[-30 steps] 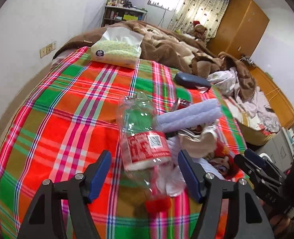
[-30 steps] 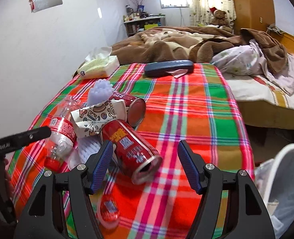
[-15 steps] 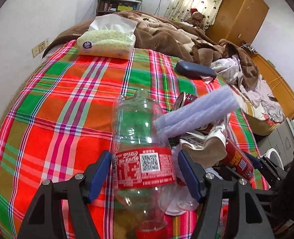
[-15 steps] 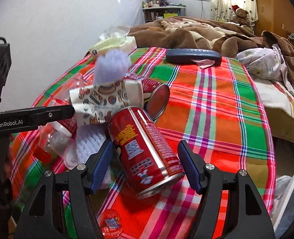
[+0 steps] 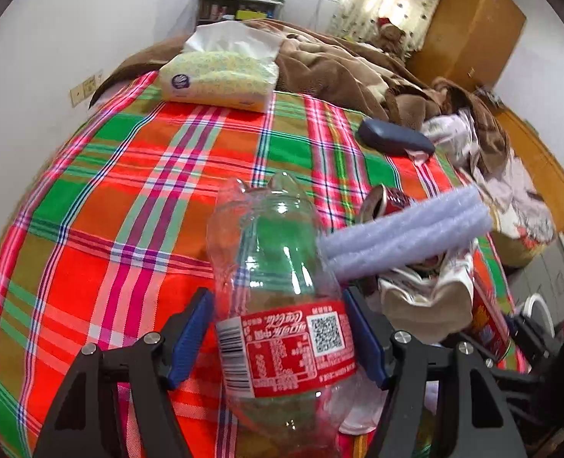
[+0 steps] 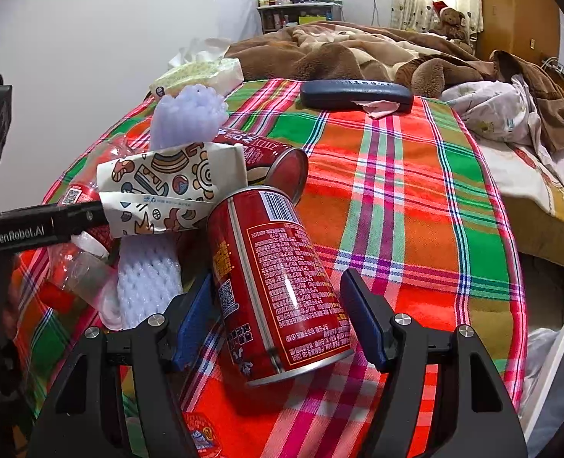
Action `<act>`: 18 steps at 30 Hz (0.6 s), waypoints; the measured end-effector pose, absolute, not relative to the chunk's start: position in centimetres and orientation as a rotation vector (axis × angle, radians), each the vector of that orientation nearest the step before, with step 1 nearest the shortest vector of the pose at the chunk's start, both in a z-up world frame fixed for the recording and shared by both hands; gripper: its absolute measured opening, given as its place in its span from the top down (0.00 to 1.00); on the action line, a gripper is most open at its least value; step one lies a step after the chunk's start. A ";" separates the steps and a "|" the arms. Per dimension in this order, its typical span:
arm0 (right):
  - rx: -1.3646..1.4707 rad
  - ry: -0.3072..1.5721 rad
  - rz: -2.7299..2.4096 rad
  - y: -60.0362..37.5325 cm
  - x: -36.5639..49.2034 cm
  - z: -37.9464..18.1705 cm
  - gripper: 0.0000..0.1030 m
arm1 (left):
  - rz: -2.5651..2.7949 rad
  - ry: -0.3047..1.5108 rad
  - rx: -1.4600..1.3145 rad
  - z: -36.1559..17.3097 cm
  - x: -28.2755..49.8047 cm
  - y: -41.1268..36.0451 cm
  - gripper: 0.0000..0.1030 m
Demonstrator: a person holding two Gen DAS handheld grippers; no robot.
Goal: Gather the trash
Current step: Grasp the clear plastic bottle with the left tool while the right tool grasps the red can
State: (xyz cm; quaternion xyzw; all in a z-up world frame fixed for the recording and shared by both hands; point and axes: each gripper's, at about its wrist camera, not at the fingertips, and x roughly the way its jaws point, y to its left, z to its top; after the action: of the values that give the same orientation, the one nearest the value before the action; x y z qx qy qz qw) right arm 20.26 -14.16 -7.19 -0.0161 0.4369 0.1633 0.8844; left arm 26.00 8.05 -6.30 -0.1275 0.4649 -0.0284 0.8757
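On the plaid bedspread (image 5: 129,198), the left gripper (image 5: 280,337) has its fingers spread around a crushed plastic bottle (image 5: 282,305), seemingly touching its label. Just right of the bottle lie a foam roll (image 5: 404,236) and paper cup (image 6: 167,187). The right gripper (image 6: 278,320) straddles a red can (image 6: 274,286), fingers apart.

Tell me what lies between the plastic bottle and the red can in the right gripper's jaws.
In the right wrist view, a crumpled patterned paper wrapper and white foam netting lie between the plastic bottle and the red can.
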 end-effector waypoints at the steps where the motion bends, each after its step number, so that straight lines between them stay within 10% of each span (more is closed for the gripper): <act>1: -0.031 0.907 0.339 -14.1 20.2 -7.2 0.33 | -0.061 0.976 -0.276 -6.4 26.1 8.2 0.34; 18: 0.024 0.885 0.316 -14.7 19.6 -7.1 0.43 | -0.027 0.947 -0.254 -5.6 24.2 8.4 0.37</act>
State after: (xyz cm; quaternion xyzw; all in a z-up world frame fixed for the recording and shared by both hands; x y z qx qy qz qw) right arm 19.63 -14.67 -7.10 0.0113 0.4266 0.1521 0.8915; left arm 24.23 8.42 -5.60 -0.1219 0.4546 -0.0128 0.8822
